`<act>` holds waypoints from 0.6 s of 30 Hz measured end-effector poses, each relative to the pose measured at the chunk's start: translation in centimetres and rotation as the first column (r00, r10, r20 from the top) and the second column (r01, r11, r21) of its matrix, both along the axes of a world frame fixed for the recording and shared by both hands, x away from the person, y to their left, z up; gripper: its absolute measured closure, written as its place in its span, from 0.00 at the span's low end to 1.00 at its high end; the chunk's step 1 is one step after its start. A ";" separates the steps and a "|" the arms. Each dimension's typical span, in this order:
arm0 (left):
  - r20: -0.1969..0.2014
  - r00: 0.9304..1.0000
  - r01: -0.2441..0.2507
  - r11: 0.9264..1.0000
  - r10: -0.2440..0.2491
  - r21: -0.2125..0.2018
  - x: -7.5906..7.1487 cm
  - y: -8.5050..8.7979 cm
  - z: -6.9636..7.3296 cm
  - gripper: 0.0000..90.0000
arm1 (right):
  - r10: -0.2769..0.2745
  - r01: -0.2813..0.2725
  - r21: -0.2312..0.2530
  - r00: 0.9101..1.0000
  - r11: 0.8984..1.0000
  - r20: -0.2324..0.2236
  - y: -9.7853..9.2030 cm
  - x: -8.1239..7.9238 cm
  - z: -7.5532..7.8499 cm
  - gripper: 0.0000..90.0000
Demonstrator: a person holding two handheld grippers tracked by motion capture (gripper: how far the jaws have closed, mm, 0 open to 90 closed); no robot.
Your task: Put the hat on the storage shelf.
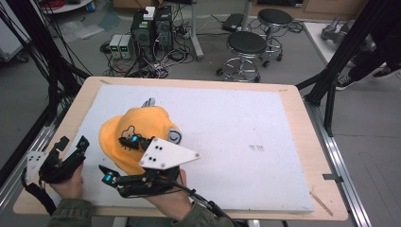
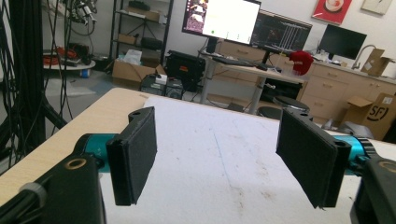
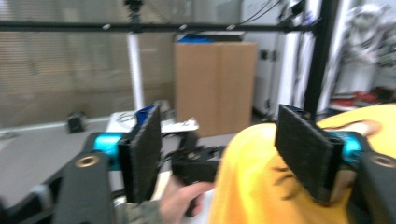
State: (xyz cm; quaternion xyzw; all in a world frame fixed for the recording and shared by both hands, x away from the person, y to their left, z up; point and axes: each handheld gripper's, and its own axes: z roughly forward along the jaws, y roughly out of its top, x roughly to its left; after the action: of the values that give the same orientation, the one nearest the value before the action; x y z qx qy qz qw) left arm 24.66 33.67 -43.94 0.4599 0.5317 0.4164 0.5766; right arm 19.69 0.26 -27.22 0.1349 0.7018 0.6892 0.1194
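An orange cap (image 1: 142, 124) with a small bear emblem lies on the white mat (image 1: 236, 132), left of the middle. My right gripper (image 1: 120, 160) lies across the cap's near-left edge, jaws apart, one jaw over the cap and the other off it toward the table's front. In the right gripper view the right gripper (image 3: 219, 119) stands open, and the cap (image 3: 261, 186) bulges in beside its right jaw without being pinched. My left gripper (image 1: 72, 145) is held at the mat's near-left corner. In the left gripper view the left gripper (image 2: 215, 140) stands wide open over bare mat.
The mat covers most of a wooden table (image 1: 302, 123). Black frame posts (image 1: 340, 52) stand at the right and left sides. Behind the table are two stools (image 1: 246, 45) and computer boxes (image 1: 151, 28) with cables on the floor. A person's shoe (image 1: 344, 81) shows at far right.
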 end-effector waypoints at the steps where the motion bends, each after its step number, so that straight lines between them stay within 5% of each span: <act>1: 0.000 1.000 0.000 1.000 0.000 0.000 0.0 0.0 0.0 0.32 | -0.020 0.020 0.004 1.000 1.000 0.007 -0.3 0.1 0.1 0.30; 10: 0.001 1.000 0.002 1.000 -0.002 0.002 0.0 -0.1 0.0 0.32 | -0.178 0.176 0.092 0.984 0.980 0.012 -4.5 1.1 1.1 0.16; 13: 0.001 1.000 0.004 1.000 -0.004 0.004 -0.1 -0.1 0.0 0.32 | -0.235 0.228 0.147 0.971 0.962 0.032 -6.2 1.4 1.3 0.12; 18: 0.002 1.000 0.003 1.000 -0.003 -0.001 -0.1 -0.1 0.0 0.32 | -0.355 0.335 0.216 0.933 0.917 0.057 -9.2 1.7 1.2 0.11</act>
State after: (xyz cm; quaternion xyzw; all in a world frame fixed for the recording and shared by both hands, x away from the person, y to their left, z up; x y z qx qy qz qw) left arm 24.54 33.60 -43.91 0.4601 0.5307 0.4157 0.5779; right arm 21.38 -8.91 -25.97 0.2350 0.5864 0.7310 0.2579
